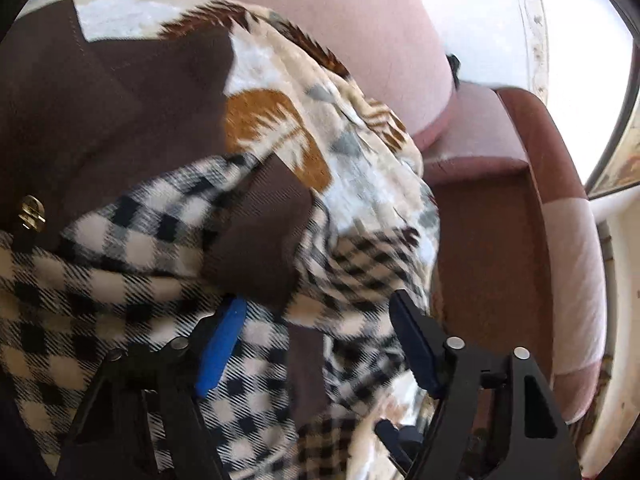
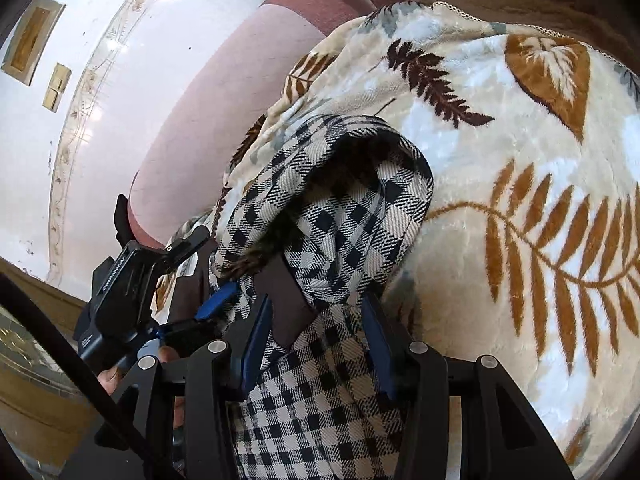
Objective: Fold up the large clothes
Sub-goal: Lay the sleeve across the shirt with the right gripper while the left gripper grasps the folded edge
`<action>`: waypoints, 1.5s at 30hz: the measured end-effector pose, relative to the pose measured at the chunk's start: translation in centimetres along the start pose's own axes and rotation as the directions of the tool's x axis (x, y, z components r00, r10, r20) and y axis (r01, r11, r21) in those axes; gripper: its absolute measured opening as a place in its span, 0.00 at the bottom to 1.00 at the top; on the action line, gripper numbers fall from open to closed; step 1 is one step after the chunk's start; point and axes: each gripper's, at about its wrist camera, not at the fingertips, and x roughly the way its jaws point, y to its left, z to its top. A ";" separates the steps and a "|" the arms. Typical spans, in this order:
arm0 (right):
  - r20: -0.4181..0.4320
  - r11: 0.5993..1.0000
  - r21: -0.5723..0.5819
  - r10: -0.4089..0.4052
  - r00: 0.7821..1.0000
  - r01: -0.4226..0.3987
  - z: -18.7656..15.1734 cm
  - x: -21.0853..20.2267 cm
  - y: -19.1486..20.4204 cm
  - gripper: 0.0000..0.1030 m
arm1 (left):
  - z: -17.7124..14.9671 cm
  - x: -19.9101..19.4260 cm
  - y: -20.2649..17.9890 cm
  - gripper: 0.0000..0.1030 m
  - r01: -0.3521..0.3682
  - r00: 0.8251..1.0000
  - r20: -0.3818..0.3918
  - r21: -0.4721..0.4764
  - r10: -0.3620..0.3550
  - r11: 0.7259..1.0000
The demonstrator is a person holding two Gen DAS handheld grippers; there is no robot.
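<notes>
Two grippers work one checked garment (image 2: pixel 340 216). At 6 o'clock the right gripper (image 2: pixel 316 340) has its jaws part-open astride the cloth; the left gripper (image 1: pixel 320 344) gapes wide over it. Beyond lies a leaf-print blanket (image 2: pixel 520 200), with a pink sofa (image 1: pixel 360 32) at 12 o'clock.

A home living room: pink sofa (image 1: pixel 480 184), leaf-print blanket (image 2: pixel 520 160), framed picture (image 2: pixel 30 46).

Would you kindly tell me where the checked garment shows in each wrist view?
Left wrist: checked garment fills the lower left, running between the left tongs.
Right wrist: it runs up the centre from between the right tongs.
Shared landmark: the leaf-print blanket beneath.
</notes>
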 end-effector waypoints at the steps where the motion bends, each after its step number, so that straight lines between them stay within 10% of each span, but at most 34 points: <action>1: -0.003 1.000 -0.003 -0.001 1.000 0.001 -0.1 0.1 0.1 0.49 | -0.1 0.1 -0.2 0.70 0.010 1.000 -0.002 -0.001 -0.010 1.000; 6: -0.030 1.000 -0.018 -0.003 1.000 0.002 -0.5 1.0 0.6 0.49 | 0.5 2.1 -0.6 0.69 -0.037 0.999 -0.026 -0.010 0.036 0.999; 11: -0.028 0.997 -0.068 -0.035 0.999 0.033 -0.6 1.3 1.3 0.49 | 1.7 1.8 -0.2 0.11 -0.062 0.998 -0.025 -0.032 0.062 0.998; 17: -0.016 0.994 -0.101 -0.045 0.999 0.043 -0.6 1.1 1.9 0.49 | 1.0 -5.5 -4.0 0.08 -0.194 0.976 0.139 0.189 0.169 0.963; 21: -0.019 0.989 -0.144 -0.041 0.999 0.038 -0.9 1.0 3.1 0.49 | -0.2 -12.2 -5.1 0.08 -0.338 0.923 0.287 0.293 0.255 0.895; 31: 0.031 0.981 -0.185 -0.056 0.998 0.061 -1.1 0.7 5.4 0.49 | -1.2 -18.5 4.9 0.09 -0.559 0.807 0.351 0.191 0.475 0.807; 41: -0.052 0.937 -0.331 -0.134 0.990 0.110 -3.6 7.8 9.7 0.48 | -3.8 -19.8 10.9 0.15 -0.537 0.821 0.290 0.105 0.491 0.837; 45: -0.047 0.817 -0.484 -0.382 0.923 0.313 -5.2 10.7 10.7 0.48 | -5.8 -23.0 10.7 0.35 -0.515 0.823 0.308 0.053 0.477 0.855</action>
